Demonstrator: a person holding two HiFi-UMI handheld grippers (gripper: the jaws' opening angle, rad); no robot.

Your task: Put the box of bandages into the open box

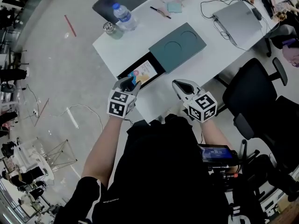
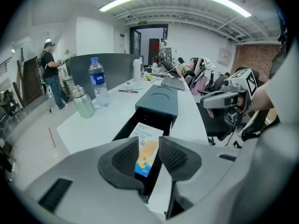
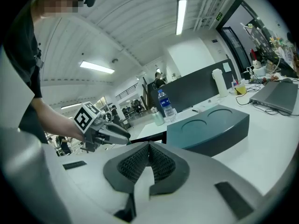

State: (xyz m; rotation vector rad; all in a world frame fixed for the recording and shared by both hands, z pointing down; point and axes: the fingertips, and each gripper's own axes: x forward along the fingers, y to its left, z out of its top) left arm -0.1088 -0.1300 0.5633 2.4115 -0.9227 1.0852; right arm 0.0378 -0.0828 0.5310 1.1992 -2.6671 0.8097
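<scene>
The open box [image 1: 158, 65] is closed off at its far end by the teal cover [image 1: 180, 45]. Its open near end is occupied by the box of bandages [image 1: 145, 71], gripped by the left gripper [image 1: 131, 82]. Bare table [image 1: 140, 38] is left beside it, with the bottle [image 1: 124, 17] and flask [image 1: 111, 29] set well apart. The right side is hemmed by an office chair [image 1: 254, 90].

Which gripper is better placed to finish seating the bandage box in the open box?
Left. The left gripper has its jaws on the bandage box, which is within the open box. The right gripper is off to the side, jaws shut, empty.
</scene>
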